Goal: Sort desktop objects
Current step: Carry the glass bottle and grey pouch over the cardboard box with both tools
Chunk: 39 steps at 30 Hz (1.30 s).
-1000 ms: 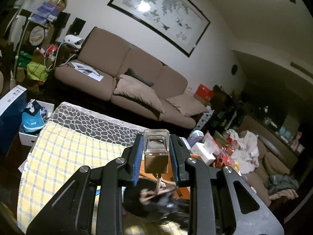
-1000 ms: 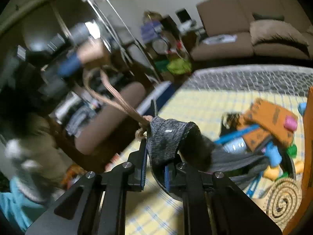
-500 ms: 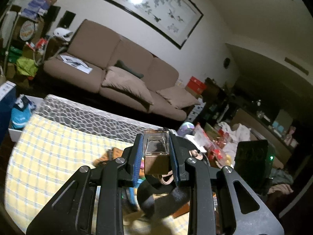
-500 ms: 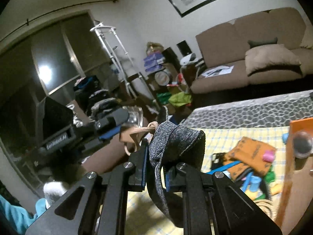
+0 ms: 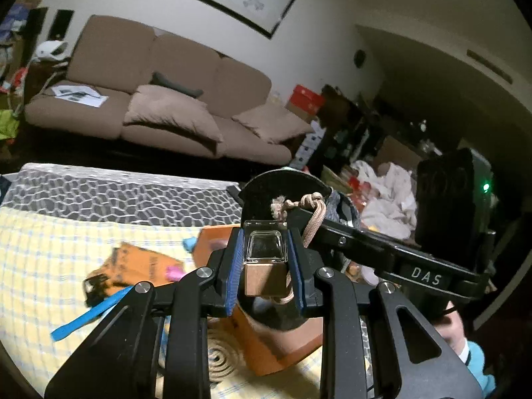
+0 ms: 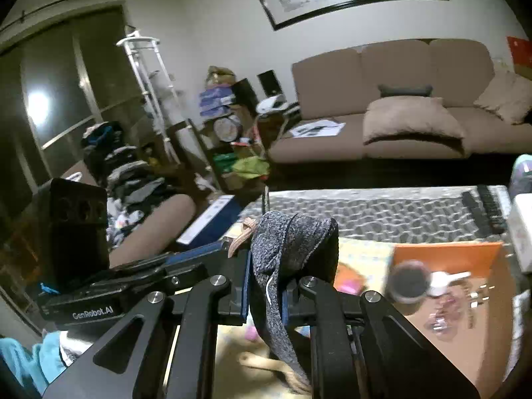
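My left gripper (image 5: 266,249) is shut on a small glass bottle (image 5: 265,249) with a wooden cap. A tan cord (image 5: 312,219) runs from the bottle up over my right gripper, which crosses the left wrist view from the right. My right gripper (image 6: 266,282) is shut on a grey knitted pouch (image 6: 289,242) with a dark lining, which droops between the fingers. The two grippers sit close together, tip to tip, above an orange box (image 6: 449,286). The box holds several small items, blurred.
A yellow checked cloth (image 5: 50,249) covers the table, with a grey patterned mat (image 5: 116,196) behind it. On it lie an orange packet (image 5: 139,262), a blue strip (image 5: 89,316) and a coiled mat (image 5: 219,362). A brown sofa (image 5: 166,99) stands beyond.
Both grippers have swung across the table, still holding the bottle and the pouch. The right one has risen. The orange box has come in under them.
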Available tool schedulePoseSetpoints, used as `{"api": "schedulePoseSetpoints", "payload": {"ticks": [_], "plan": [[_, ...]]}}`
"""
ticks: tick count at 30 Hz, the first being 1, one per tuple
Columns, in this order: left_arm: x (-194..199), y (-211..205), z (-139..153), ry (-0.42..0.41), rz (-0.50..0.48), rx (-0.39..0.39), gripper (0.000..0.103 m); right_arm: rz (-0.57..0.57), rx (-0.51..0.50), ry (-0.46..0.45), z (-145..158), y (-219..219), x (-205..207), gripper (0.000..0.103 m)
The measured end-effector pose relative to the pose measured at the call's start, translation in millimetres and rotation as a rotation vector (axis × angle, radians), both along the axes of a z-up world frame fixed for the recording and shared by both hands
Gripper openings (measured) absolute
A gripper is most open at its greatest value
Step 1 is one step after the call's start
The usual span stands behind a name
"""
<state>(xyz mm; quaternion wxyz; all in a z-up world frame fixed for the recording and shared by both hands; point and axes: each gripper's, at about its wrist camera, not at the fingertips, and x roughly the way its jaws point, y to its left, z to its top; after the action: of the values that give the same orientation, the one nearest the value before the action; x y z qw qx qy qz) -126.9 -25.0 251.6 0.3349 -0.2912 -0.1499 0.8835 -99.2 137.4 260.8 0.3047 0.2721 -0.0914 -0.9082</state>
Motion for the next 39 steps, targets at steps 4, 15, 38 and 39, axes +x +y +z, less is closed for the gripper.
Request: {"api": "schedulePoseSetpoints", "payload": {"ticks": [4, 15, 38, 39], "plan": [[-16, 38, -3, -0.02, -0.027, -0.053, 0.024, -0.041, 0.045, -0.026, 1, 27, -14, 0.014], [-68, 119, -59, -0.188, -0.046, -0.13, 0.024, -0.162, 0.103, -0.167, -47, 101, -64, 0.013], [-104, 195, -172, -0.449, -0.072, -0.437, 0.024, -0.34, 0.244, -0.447, -168, 172, -164, 0.011], [-103, 196, -171, -0.442, -0.078, -0.446, 0.024, -0.349, 0.246, -0.46, -172, 173, -166, 0.012]]}}
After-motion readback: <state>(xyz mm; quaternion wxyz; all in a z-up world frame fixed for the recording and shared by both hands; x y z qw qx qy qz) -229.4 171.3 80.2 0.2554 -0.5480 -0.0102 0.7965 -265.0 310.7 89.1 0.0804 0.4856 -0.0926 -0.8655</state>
